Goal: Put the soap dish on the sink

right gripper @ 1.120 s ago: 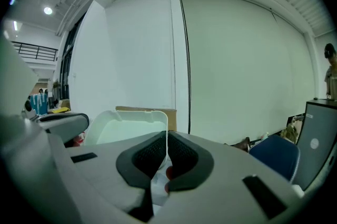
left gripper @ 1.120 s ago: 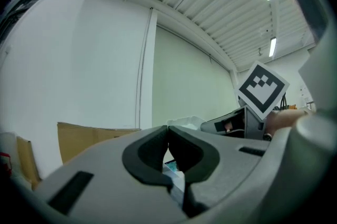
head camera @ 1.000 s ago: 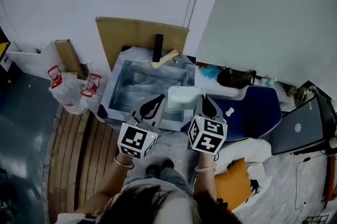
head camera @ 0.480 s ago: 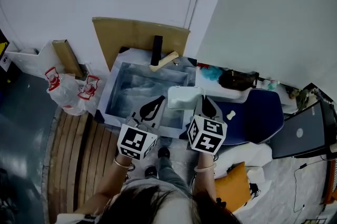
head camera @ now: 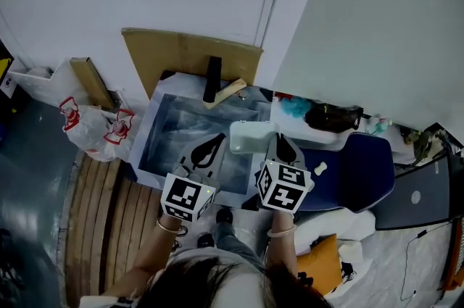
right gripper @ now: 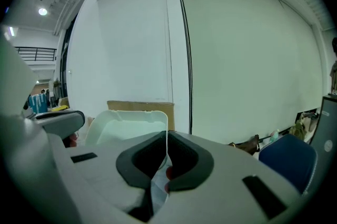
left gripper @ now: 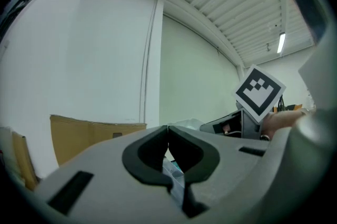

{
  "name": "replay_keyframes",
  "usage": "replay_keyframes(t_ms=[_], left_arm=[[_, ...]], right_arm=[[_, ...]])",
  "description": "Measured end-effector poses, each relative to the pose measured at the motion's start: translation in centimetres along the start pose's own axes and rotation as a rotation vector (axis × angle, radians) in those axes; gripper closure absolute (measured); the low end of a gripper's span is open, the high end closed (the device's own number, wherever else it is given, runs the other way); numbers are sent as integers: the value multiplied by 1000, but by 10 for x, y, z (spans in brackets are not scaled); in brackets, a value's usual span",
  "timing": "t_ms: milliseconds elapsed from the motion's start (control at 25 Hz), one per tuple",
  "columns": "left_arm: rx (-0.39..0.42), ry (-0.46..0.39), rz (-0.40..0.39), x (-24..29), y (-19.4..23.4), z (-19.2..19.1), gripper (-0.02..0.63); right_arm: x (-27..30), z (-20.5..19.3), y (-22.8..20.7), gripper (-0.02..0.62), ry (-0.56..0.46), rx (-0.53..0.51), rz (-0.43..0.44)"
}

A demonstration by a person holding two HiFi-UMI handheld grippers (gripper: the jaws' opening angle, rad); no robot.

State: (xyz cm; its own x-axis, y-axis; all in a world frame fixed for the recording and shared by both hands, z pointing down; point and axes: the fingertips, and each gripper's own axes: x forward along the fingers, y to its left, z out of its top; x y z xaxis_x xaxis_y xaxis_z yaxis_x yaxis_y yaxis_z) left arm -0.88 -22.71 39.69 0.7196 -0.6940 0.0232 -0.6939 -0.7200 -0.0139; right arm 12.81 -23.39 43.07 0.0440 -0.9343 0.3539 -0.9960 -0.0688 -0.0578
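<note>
A pale white soap dish [head camera: 250,138] hangs over the right front part of the metal sink [head camera: 148,141]. My right gripper [head camera: 278,145] is shut on the dish's right edge. In the right gripper view the dish [right gripper: 126,123] stands up to the left of the closed jaws of the right gripper [right gripper: 167,139], with its thin rim pinched between them. My left gripper [head camera: 214,145] hovers over the sink beside the dish, shut with nothing in it. In the left gripper view the left gripper [left gripper: 167,133] has its jaw tips touching.
A black tap [head camera: 212,72] and a brown cardboard sheet [head camera: 181,53] stand behind the sink. A plastic bag [head camera: 90,127] lies to the left above wooden slats [head camera: 101,205]. A blue chair [head camera: 359,161], a dark bag [head camera: 330,117] and a laptop [head camera: 428,194] are on the right.
The view has drifted a little, so the sink sits slightly further left. Both grippers and the dish keep almost the same place over the sink's right front part.
</note>
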Motion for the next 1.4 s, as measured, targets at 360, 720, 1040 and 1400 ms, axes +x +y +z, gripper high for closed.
replay_keyframes(t_ms=[360, 720, 1040, 1400], left_arm=[[-12, 39, 28, 46, 16, -17, 597], [-12, 73, 41, 83, 26, -32, 597], [-22, 82, 62, 109, 37, -41, 597], [-30, 96, 58, 139, 40, -53, 597]], right_arm=[[56, -5, -20, 569, 54, 0, 24], [105, -17, -28, 569, 111, -21, 60], [145, -23, -42, 568, 147, -38, 72], [187, -37, -56, 568, 197, -69, 82]])
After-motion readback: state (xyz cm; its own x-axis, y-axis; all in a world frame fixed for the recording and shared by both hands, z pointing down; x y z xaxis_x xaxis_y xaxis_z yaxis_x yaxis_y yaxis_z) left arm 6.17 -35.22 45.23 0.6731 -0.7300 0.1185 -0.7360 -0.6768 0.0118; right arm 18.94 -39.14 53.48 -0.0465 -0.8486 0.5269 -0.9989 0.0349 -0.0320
